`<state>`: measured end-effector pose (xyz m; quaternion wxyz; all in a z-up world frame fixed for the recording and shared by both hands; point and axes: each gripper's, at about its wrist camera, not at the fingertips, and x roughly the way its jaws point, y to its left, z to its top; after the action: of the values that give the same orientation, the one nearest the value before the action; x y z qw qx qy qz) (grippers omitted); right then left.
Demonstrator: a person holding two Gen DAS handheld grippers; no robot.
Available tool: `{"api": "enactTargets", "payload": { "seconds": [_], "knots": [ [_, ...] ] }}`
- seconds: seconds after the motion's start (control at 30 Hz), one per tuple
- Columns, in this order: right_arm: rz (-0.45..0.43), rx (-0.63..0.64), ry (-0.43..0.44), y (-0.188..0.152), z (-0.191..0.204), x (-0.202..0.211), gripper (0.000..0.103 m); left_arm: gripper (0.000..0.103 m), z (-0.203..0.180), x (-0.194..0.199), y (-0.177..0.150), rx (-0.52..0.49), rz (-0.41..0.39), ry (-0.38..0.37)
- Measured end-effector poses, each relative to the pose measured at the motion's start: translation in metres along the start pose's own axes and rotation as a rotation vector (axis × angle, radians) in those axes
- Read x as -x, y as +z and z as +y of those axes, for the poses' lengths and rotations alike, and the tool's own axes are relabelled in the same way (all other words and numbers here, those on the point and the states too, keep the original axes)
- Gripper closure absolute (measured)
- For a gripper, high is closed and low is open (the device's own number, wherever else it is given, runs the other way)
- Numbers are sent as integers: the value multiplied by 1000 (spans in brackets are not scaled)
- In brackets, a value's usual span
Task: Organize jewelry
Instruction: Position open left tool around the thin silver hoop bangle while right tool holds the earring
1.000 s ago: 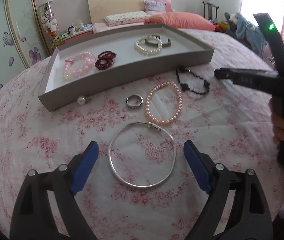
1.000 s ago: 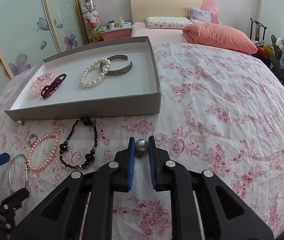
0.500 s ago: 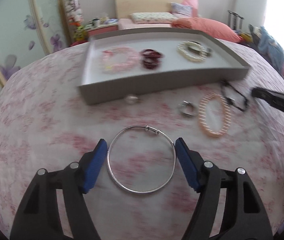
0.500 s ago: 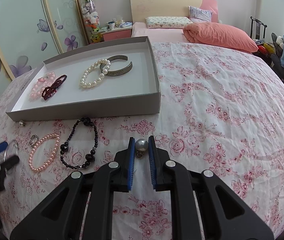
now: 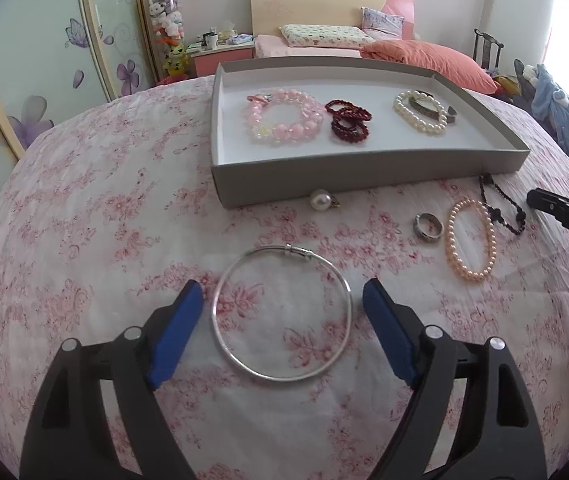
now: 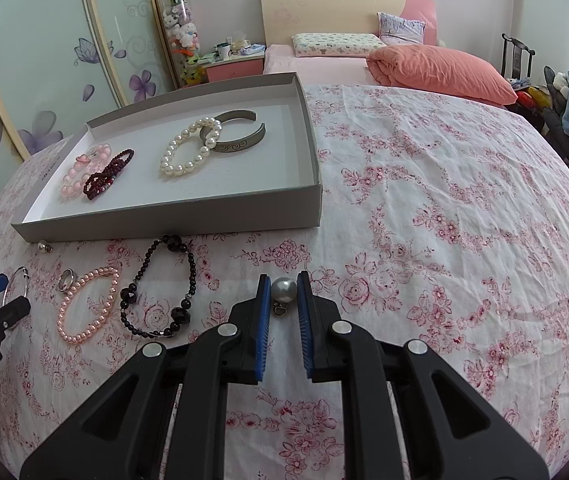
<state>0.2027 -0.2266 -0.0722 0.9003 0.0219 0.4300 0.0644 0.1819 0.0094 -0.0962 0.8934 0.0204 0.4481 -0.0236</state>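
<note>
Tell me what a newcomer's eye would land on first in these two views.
First, the silver bangle lying flat on the flowered bedspread between the opening jaws of the left gripper, untouched. Next, the grey pearl pendant pinched by the right gripper. Behind sits the grey tray holding four bracelets.

One grey tray (image 5: 364, 176) holds four bracelets — pink (image 5: 284, 121), dark red (image 5: 349, 121), white pearl (image 5: 420, 117), metal cuff (image 6: 236, 136). On the cloth lie three more bracelets, one ring (image 5: 428, 227) and two pearl charms.
</note>
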Motion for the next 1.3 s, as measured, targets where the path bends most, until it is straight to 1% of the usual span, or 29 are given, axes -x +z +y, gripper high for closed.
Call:
{"api": "enactTargets", "payload": {
  "seconds": [0.03, 0.07, 0.1, 0.6, 1.3],
  "knots": [
    [0, 0, 0, 0, 0, 0, 88, 24, -1, 0, -1, 1, -1, -2],
    [0, 0, 0, 0, 0, 0, 88, 32, -1, 1, 0, 3, -6, -1],
    [0, 0, 0, 0, 0, 0, 88, 34, 0, 1, 0, 5, -10, -1],
    [1, 20, -24, 0, 5, -1, 88, 34, 4, 2, 0, 13, -10, 2],
    [0, 20, -25, 0, 7, -2, 88, 34, 7, 2, 1, 20, -9, 2]
  ]
}}
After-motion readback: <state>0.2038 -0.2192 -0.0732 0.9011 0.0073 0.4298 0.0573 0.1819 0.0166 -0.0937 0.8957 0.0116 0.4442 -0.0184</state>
